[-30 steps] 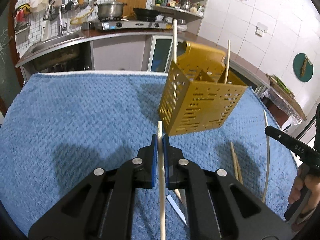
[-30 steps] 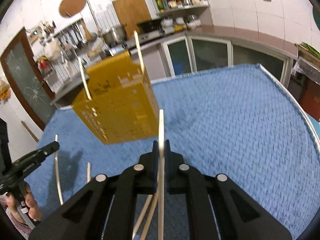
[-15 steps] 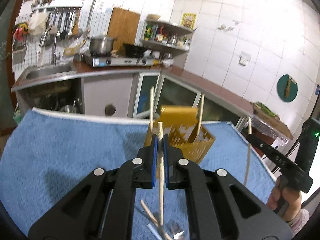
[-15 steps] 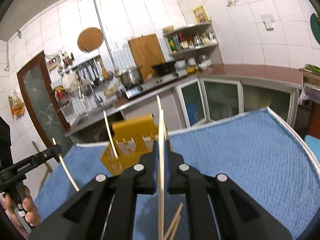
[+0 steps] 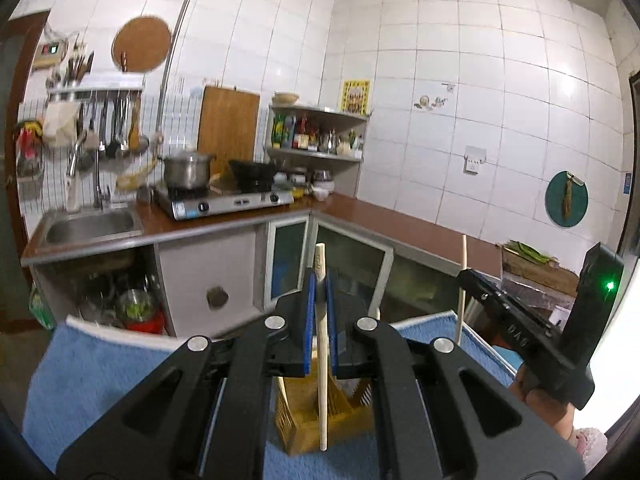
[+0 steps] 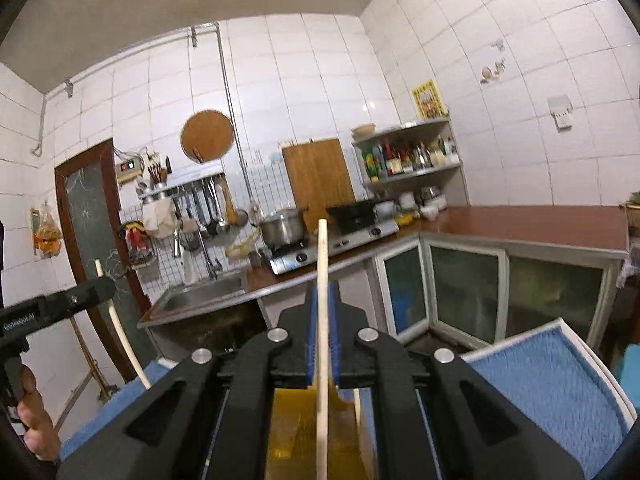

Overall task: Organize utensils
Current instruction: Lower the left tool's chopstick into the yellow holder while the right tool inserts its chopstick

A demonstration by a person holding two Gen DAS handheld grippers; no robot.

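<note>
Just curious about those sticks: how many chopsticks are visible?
3. First chopstick clamped in the left gripper, second chopstick in the right gripper, third chopstick standing in the yellow holder. More may hide behind the grippers.

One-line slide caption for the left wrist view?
Left gripper holds a chopstick upright over the yellow utensil basket as the right gripper brings another.

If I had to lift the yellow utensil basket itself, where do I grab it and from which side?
Take the yellow utensil basket by its top rim, coming straight down from above. It stands upright with its mouth open upward. Pick a stretch of thin wall away from the chopstick the left gripper holds over it.
</note>
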